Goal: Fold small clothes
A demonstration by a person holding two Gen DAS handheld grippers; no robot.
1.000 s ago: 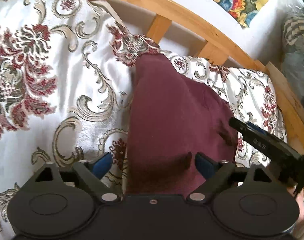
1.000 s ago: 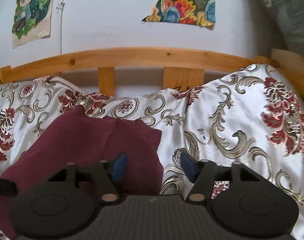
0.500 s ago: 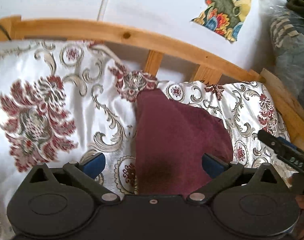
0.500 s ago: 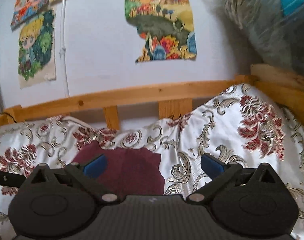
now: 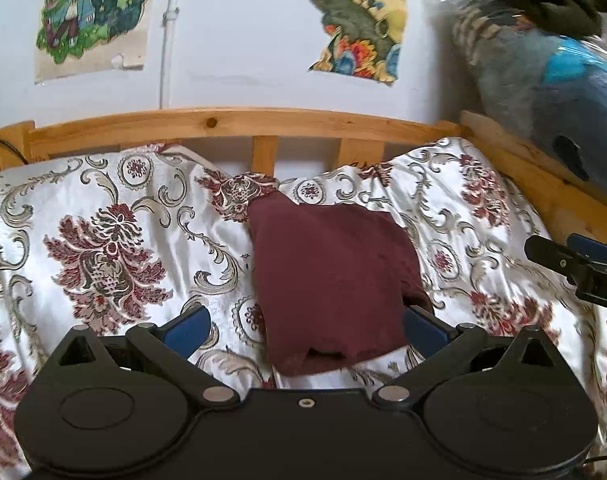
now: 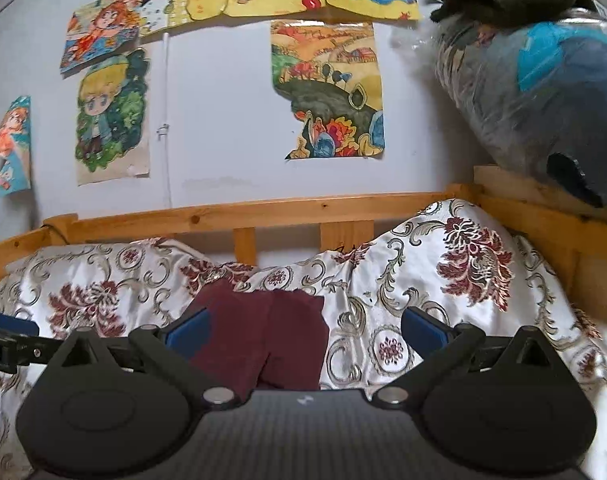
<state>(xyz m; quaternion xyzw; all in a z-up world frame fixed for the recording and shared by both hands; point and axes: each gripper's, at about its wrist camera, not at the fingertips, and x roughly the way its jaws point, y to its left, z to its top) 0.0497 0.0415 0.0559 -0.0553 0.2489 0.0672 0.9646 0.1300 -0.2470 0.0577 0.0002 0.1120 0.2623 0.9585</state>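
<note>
Well. Bed with a flowered bedspread [image 5: 115, 248]; wooden rail [image 5: 223, 124] along the far side, drawings taped to the wall above it.

Left gripper [image 5: 305, 326]: jaws spread wide, just finished opening, nothing clamped. The maroon garment [image 5: 331, 276] lies flat on the bedspread ahead of it, near edge showing between the blue pads but not pinched.

Garment sits mid-bed, far corner almost up at a bunched fold of the bedspread by the rail. Looks folded at least once; a loose pocket gapes along the near hem. From the right-hand view a crease runs down its middle.

Right gripper [image 6: 305, 334]: jaws likewise wide, just opened, holding nothing. Garment lies ahead and to its left; bare bedspread ahead on the right.

Risks, as I judge them:
- The satin looks slick and rumpled, so a fold may slide or spring open once let go.
- A pad coming in low could catch the bedspread with the cloth and drag both.
- The gaping hem could hook a finger and undo the fold.
- Both grippers work close together, so they might knock.

Far right: a plastic-wrapped bundle [image 5: 543, 76] on the bed frame's ledge, dark gloves on top. Well apart from the garment, not in the way. The raised hump of bedspread on the right crowds that side somewhat.
</note>
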